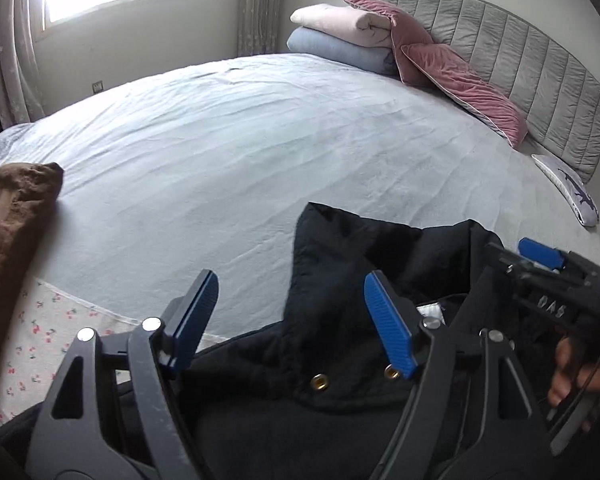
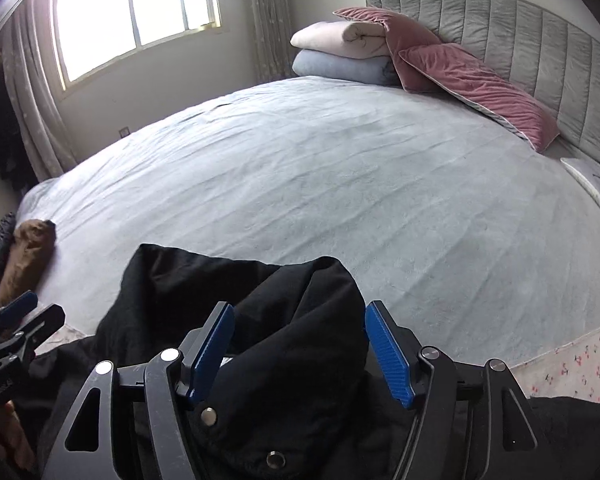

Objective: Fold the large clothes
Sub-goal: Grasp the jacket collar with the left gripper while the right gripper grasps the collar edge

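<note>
Barely begun, by the look of it.
Garment: black jacket [image 2: 284,320] bunched at the bed's [image 1: 260,152] near edge, 6 o'clock; hood and snaps showing, no fold made.
Left gripper [image 1: 290,320]: wide, nothing held, over the collar.
Right gripper [image 2: 300,352]: wide, straddling a cloth hump, not clamped.
Left to do: spread flat, fold.
Brown garment [image 1: 12,216]: 9 o'clock, apart.

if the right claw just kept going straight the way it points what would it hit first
Most likely the black garment: its bunched fold rises between the open right claw; past it lies bare bedsheet, though depth is unclear.
</note>
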`<state>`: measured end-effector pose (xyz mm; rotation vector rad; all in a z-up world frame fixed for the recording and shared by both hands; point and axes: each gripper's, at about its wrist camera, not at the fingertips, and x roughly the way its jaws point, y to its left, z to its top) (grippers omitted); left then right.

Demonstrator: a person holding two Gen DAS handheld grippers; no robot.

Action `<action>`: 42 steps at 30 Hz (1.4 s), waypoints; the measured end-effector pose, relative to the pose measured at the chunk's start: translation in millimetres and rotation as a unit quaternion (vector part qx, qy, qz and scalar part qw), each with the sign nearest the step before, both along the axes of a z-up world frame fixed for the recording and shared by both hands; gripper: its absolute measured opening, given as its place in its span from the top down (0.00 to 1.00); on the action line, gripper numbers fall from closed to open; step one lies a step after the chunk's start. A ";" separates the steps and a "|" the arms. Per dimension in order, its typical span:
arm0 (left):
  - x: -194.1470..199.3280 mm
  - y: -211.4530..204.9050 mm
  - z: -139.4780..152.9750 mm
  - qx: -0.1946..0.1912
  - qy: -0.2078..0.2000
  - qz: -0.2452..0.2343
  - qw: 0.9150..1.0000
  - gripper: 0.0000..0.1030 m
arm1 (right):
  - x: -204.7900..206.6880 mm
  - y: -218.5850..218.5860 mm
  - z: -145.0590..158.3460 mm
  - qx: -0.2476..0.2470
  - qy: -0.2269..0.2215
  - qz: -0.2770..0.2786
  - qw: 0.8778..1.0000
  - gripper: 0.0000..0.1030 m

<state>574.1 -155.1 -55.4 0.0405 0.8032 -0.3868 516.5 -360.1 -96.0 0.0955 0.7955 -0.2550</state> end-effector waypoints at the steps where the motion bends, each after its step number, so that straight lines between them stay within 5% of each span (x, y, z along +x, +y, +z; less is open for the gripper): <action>1: 7.4 -8.1 -7.8 0.003 0.014 0.001 1.000 0.26 | 1.1 0.3 -6.8 -0.008 0.008 -0.008 1.000 0.33; 3: 21.7 -23.4 -29.9 0.024 0.050 0.002 0.998 0.26 | 3.4 -8.5 -29.1 -0.001 0.028 -0.010 1.000 0.34; 5: 28.6 -29.5 -51.6 0.035 0.081 0.006 0.996 0.27 | -3.2 -15.8 -49.7 0.017 0.039 0.014 0.999 0.54; 6: 29.2 -29.8 -59.3 0.024 0.095 0.001 0.995 0.51 | -9.0 -17.4 -55.5 0.026 0.037 0.037 0.998 0.70; 7: 28.3 -28.6 -64.8 0.002 0.111 -0.013 0.994 0.68 | -15.1 -17.6 -55.3 0.023 0.028 0.046 0.998 0.75; 9: 21.1 -20.3 -63.5 -0.028 0.104 -0.025 0.994 0.76 | -26.0 -22.4 -47.3 0.050 0.012 0.061 0.997 0.82; 11: 19.2 6.9 -54.2 -0.112 0.096 -0.026 0.989 0.80 | -31.7 -35.4 -33.8 0.116 -0.011 0.066 0.991 0.86; 12: 19.9 24.2 -51.3 -0.160 0.090 -0.012 0.983 0.92 | -34.8 -43.5 -25.5 0.156 -0.033 0.067 0.985 0.87; 14: 19.2 55.7 -45.5 -0.219 0.057 0.043 0.973 0.93 | -35.4 -50.8 -11.0 0.201 -0.069 0.071 0.975 0.87; 16: 23.5 68.0 -53.1 -0.214 0.055 0.099 0.970 0.96 | -27.3 -44.8 -5.9 0.187 -0.081 0.060 0.977 0.86; 18: 30.3 66.4 -67.4 -0.194 0.083 0.112 0.971 0.93 | -14.5 -38.0 -14.6 0.150 -0.057 0.033 0.987 0.81; 20: 31.3 61.6 -76.9 -0.189 0.120 0.098 0.970 0.83 | -7.3 -40.9 -30.6 0.138 -0.025 0.001 0.990 0.64; 22: 23.0 54.3 -70.5 -0.180 0.105 0.071 0.975 0.65 | -15.0 -46.8 -34.9 0.127 -0.029 -0.019 0.991 0.42; 24: 7.0 47.3 -53.5 -0.158 0.060 0.055 0.984 0.53 | -28.3 -51.9 -26.7 0.118 -0.048 -0.018 0.992 0.37; 29: -17.7 16.8 -27.0 -0.131 0.033 -0.026 0.991 0.52 | -59.0 -41.4 1.4 0.081 -0.049 0.032 0.995 0.36; 32: -26.1 -1.6 -38.2 -0.099 0.045 -0.075 0.991 0.52 | -66.6 -26.0 -7.9 0.046 -0.009 0.060 0.997 0.36; 36: -15.5 -30.0 -76.0 -0.028 0.040 -0.066 0.997 0.47 | -50.0 -18.8 -51.7 -0.003 0.042 0.063 0.997 0.36; 39: -13.8 -38.4 -73.9 0.003 0.019 -0.059 0.998 0.42 | -35.8 -29.9 -68.1 -0.028 0.029 0.036 0.999 0.29; 42: -17.3 -43.1 -69.6 0.025 0.007 -0.054 0.998 0.40 | -29.8 -42.0 -67.7 0.001 0.022 0.015 1.000 0.21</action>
